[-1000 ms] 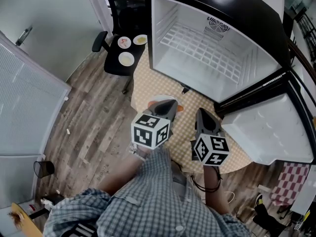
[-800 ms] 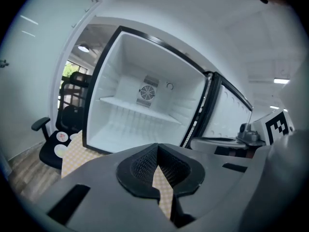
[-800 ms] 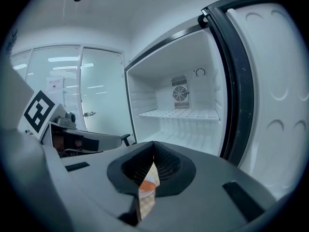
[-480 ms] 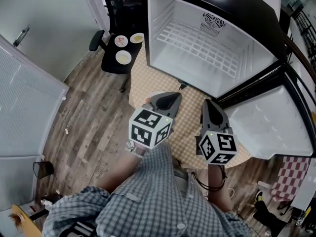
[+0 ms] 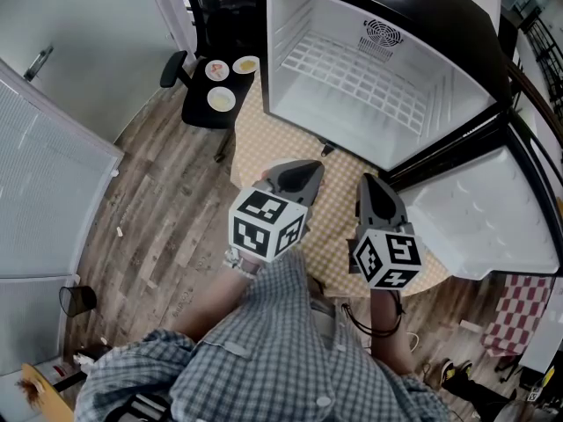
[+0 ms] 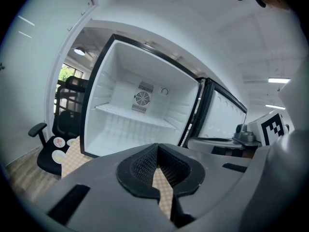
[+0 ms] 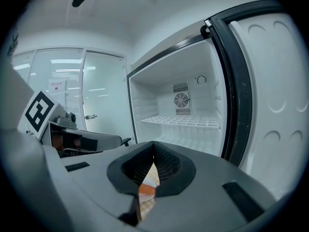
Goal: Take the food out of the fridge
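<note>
Head view: white fridge (image 5: 295, 42) open, one wire shelf (image 5: 352, 77); three plates (image 5: 222, 99) at 10 o'clock; left hand-held gripper (image 5: 304, 170), right hand-held gripper (image 5: 369, 183) both closed.

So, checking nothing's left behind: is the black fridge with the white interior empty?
Empty, as far as shows. The black fridge stands open, its white wire shelf and floor bare in all three views.
</note>
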Demonstrator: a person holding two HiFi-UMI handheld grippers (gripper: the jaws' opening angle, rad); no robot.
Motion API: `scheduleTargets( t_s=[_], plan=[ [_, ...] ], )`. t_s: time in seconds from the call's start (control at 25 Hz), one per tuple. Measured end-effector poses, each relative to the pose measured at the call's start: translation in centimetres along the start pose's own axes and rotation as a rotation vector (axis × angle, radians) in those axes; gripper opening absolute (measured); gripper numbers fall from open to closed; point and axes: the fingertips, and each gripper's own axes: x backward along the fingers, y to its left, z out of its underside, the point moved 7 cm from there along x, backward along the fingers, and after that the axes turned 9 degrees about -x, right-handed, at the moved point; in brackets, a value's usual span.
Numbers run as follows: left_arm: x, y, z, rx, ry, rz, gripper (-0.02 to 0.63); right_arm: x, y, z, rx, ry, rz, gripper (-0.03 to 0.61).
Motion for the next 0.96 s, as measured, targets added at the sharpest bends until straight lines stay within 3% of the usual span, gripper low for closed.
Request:
scheduleTargets(
  t_s=[0.96],
  plan=[
    [0.1,-1.2,0.9,0.014,0.022,0.034,0.005,1.1,0.0,1.2,0.005,0.037,0.019,0.009]
  ],
)
